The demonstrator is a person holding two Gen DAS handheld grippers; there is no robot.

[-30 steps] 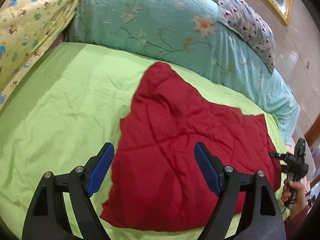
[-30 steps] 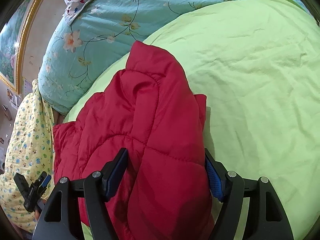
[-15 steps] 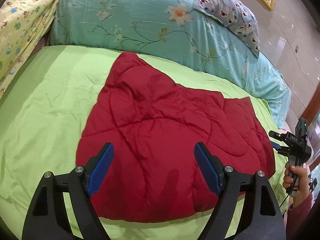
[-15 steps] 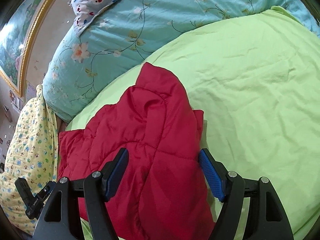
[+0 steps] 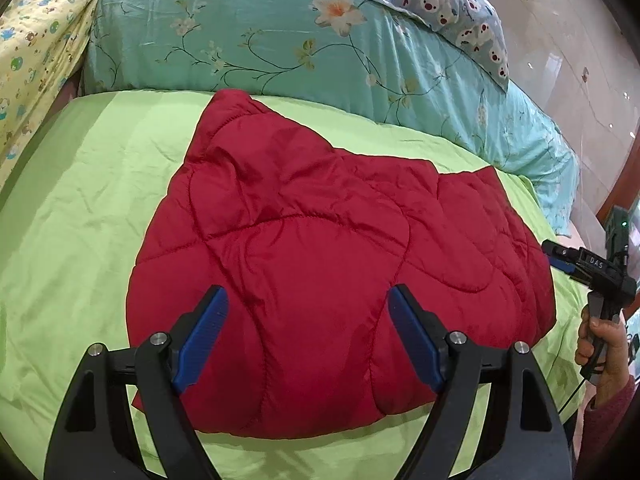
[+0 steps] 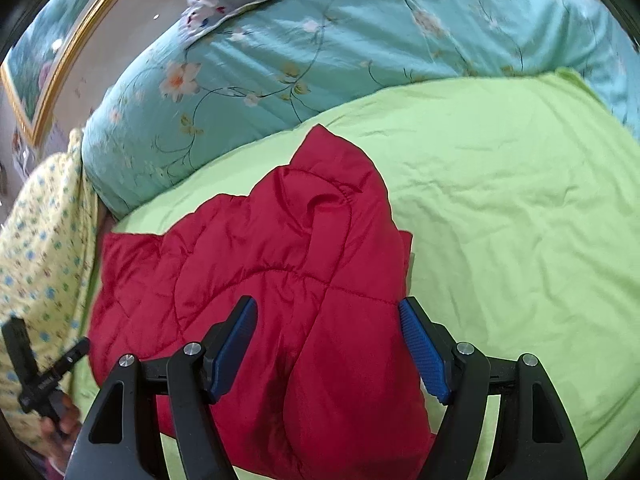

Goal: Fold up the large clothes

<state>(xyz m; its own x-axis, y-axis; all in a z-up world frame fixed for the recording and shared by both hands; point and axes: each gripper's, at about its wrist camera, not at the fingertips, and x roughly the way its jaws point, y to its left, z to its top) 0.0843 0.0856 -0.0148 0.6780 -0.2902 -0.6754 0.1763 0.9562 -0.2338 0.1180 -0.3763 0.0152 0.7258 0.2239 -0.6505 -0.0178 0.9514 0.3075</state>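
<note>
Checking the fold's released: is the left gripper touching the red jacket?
Cannot tell. Left gripper stands open over the red jacket; neither view plainly shows contact or gap.

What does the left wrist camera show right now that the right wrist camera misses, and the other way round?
Left wrist only: the right gripper held open beside the puffy red quilted jacket.

Right wrist only: a wide bare stretch of lime green bedsheet right of the jacket, and a blurred glimpse of the left gripper's handle.

Both: the folded jacket lying untouched, the teal floral quilt, the yellow patterned blanket.
</note>
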